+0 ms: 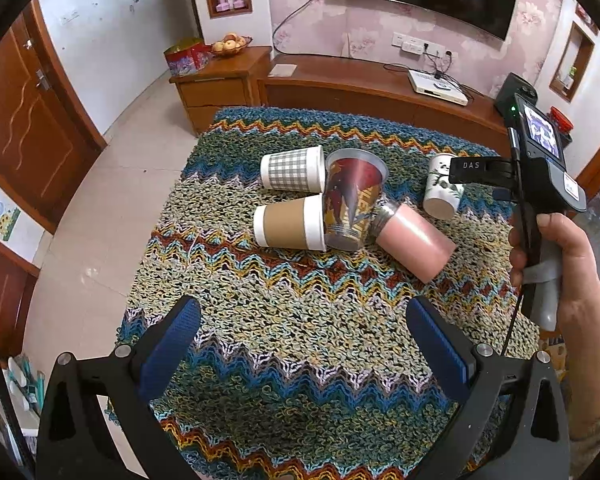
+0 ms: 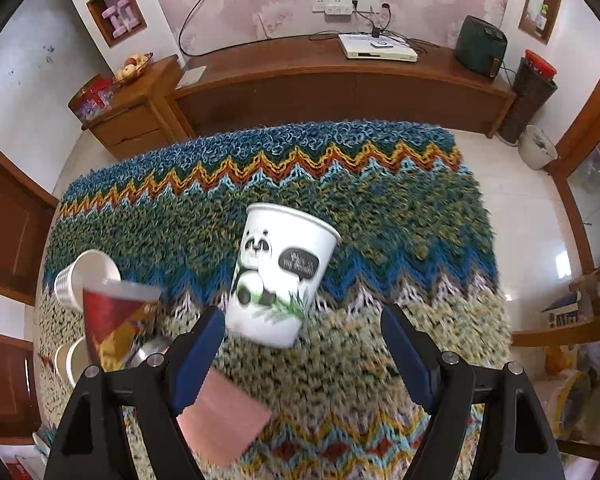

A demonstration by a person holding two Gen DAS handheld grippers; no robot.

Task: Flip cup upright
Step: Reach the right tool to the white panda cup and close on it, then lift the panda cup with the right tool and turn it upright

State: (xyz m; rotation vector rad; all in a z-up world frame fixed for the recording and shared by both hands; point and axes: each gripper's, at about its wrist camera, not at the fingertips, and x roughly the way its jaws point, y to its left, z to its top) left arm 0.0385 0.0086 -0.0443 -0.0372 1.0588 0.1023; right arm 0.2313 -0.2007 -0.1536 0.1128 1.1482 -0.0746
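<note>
A white panda cup (image 2: pixel 278 276) stands upright on the knitted zigzag cloth (image 2: pixel 380 208), just beyond my open right gripper (image 2: pixel 302 332), apart from both fingers; it also shows in the left wrist view (image 1: pixel 442 190). A red patterned cup (image 1: pixel 352 200) stands upright mid-table. A checked cup (image 1: pixel 292 168), a brown-sleeved cup (image 1: pixel 290 222) and a pink tumbler (image 1: pixel 414 242) lie on their sides around it. My left gripper (image 1: pixel 304 332) is open and empty, well short of the cups. The right gripper's body (image 1: pixel 540 172) shows in the left wrist view, held by a hand.
The cloth (image 1: pixel 300 360) covers a small table with tiled floor (image 1: pixel 112 200) around it. A wooden TV cabinet (image 2: pixel 340 80) runs behind the far edge. A wooden door (image 1: pixel 24 128) is at the left.
</note>
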